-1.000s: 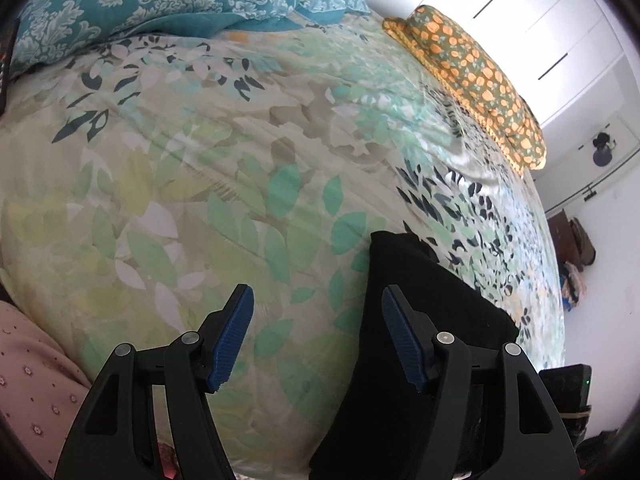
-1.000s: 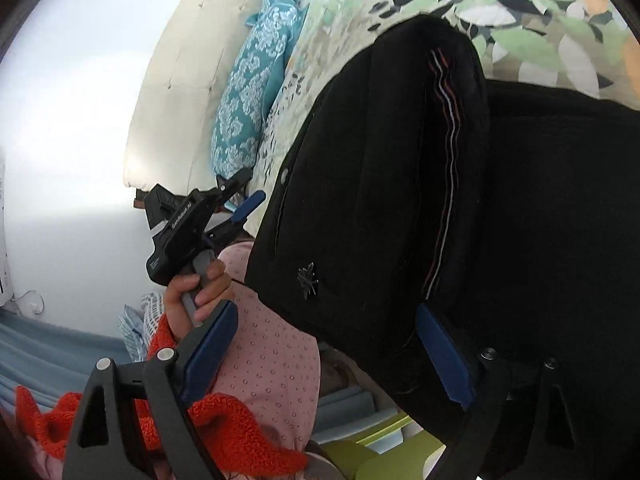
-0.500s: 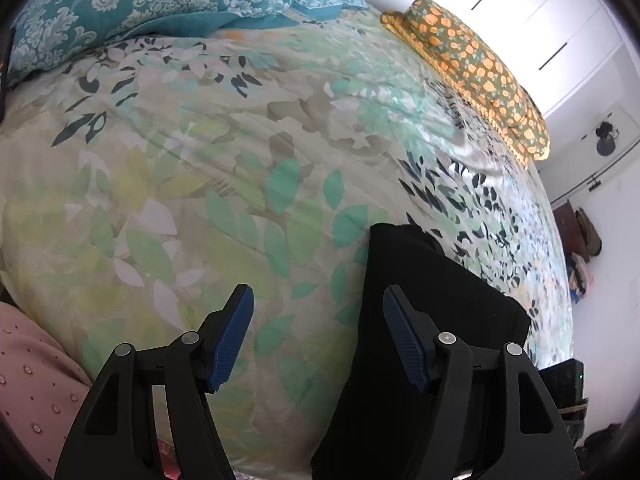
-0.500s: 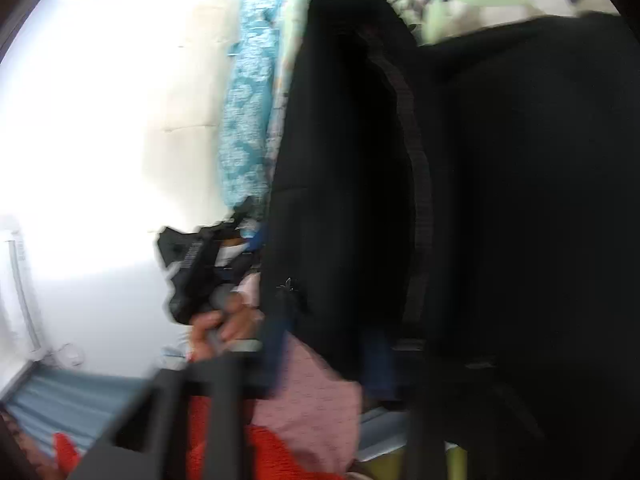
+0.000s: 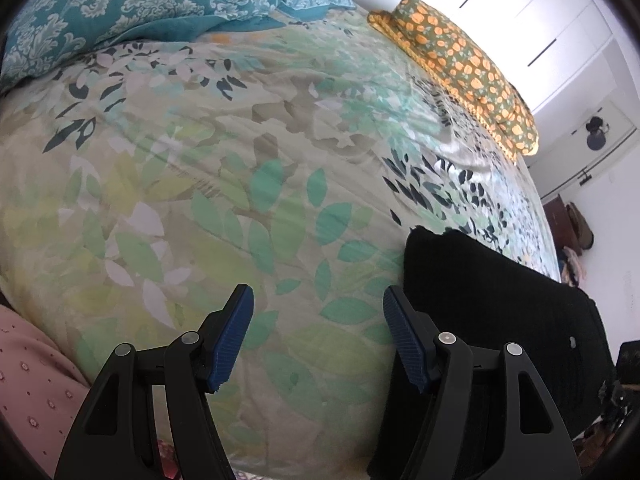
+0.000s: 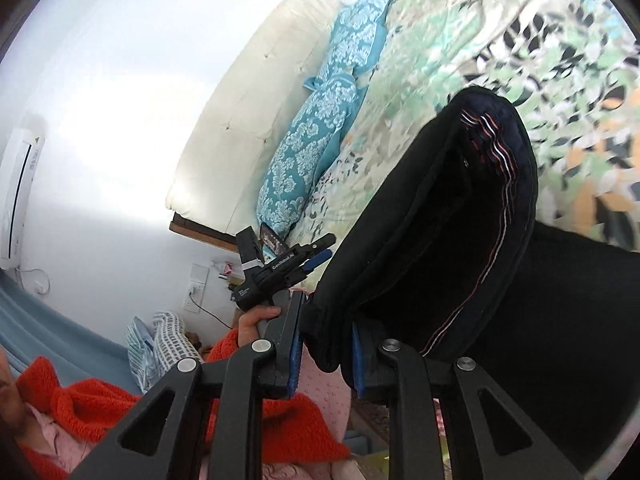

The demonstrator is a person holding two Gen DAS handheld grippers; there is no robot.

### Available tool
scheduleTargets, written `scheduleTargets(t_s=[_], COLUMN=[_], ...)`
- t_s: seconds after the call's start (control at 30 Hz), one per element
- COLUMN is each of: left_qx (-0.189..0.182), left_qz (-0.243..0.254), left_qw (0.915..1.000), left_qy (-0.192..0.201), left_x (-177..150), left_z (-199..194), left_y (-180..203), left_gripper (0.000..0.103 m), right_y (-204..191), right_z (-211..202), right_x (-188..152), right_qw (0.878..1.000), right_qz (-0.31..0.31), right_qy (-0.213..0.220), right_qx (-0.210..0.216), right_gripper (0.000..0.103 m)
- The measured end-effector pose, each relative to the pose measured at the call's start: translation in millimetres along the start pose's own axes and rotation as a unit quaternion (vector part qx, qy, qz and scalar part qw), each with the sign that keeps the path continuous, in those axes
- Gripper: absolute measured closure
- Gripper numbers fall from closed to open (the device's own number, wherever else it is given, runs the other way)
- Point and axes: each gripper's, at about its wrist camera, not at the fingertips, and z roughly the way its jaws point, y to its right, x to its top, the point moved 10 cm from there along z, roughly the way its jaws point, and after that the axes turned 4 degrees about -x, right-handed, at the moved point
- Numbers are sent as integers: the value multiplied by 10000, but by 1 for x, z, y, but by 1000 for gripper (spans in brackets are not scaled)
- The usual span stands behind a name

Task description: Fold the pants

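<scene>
- Hanging from our right gripper (image 6: 325, 354), the black pants (image 6: 448, 232) are bunched into a lifted fold above the bed, with thin red and white stripes running down one seam
- We see the right jaws drawn narrow and clamped on the lower edge of that fold, blue pads pressing the cloth from both sides
- We see more of the pants (image 5: 500, 312) lying flat on the near right part of the bed in the left wrist view, a dark slab on the leafy cover
- Our left gripper (image 5: 318, 340) hovers over the bedspread (image 5: 224, 184) just beside the pants' left edge, its jaws spread wide with nothing between them
- From the right wrist view we can make out the left gripper (image 6: 320, 251) seen side-on, held in our left hand (image 6: 256, 322) with an orange knitted sleeve (image 6: 92, 404) behind it
- We note teal damask pillows (image 5: 132, 4) at the head of the bed, against a cream padded headboard (image 6: 256, 100)
- We note an orange-patterned folded blanket (image 5: 460, 68) lying along the far side of the bed, well apart from the pants
- We see white cupboard doors (image 5: 532, 12) beyond the blanket and an air conditioner (image 6: 18, 200) on the wall
</scene>
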Motion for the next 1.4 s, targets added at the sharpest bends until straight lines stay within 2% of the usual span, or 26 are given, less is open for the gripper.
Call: scheduleTargets(t_s=[0.23,0.37,0.47,0.53,0.57,0.6,0.67,0.8,0.9,0.93,1.0,1.03,1.07,1.13,1.2,1.3,1.4], left_qx=[-57,-88,-95,-112,-122,-127,-166,-265,-335,-231,-48,39,124,165,131,154,311], left_qz=[433,758,1203,1586,1818,1967,2338,3038,3389,3549,3800,3987,4156,4344,4314,4176,4065], left_qw=[9989,9966,9920,9863,9820,9789,9702,9498,9369,9304,9185,9090,9014,8932,8943,9006,9073], left_qy=[-148,-301,-375,-447,-499,-533,-611,-693,-789,-892,-1090,-1216,-1211,-1149,-1177,-1191,-1034], left_x=[-10,-22,-34,-46,-54,-58,-72,-97,-114,-123,-141,-156,-163,-170,-170,-165,-155], left_z=[5,11,12,13,14,14,16,26,42,49,58,60,59,55,51,48,42], left_y=[24,44,68,86,96,102,120,156,178,181,179,175,172,168,167,166,166], left_gripper=[33,33,33,33,33,33,33,32,32,32,32,32,32,31,30,29,28], right_y=[72,114,154,163,162,160,156,129,104,101,104,113,129,170,173,160,126], right_z=[-73,-61,-42,-40,-43,-47,-67,-98,-89,-78,-53,-37,-24,-6,-10,-21,-34], right_x=[-28,-59,-92,-95,-93,-89,-77,-27,10,17,22,20,14,-4,-2,1,-6], right_qw=[9958,9893,9747,9713,9719,9712,9679,9569,9572,9572,9506,9465,9441,9392,9440,9446,9445], right_qz=[406,814,1196,1373,1427,1384,1039,285,-193,-348,-742,-850,-796,-450,-410,-275,-631], right_qy=[330,46,-428,-426,-378,-333,-201,416,742,778,639,455,208,-199,151,266,298], right_qx=[-756,-1209,-1837,-1896,-1836,-1912,-2280,-2860,-2791,-2768,-2947,-3081,-3193,-3398,-3269,-3261,-3212], right_gripper=[83,83,81,78,72,59,42,42,42,42,42,42,42,42,45,46,46])
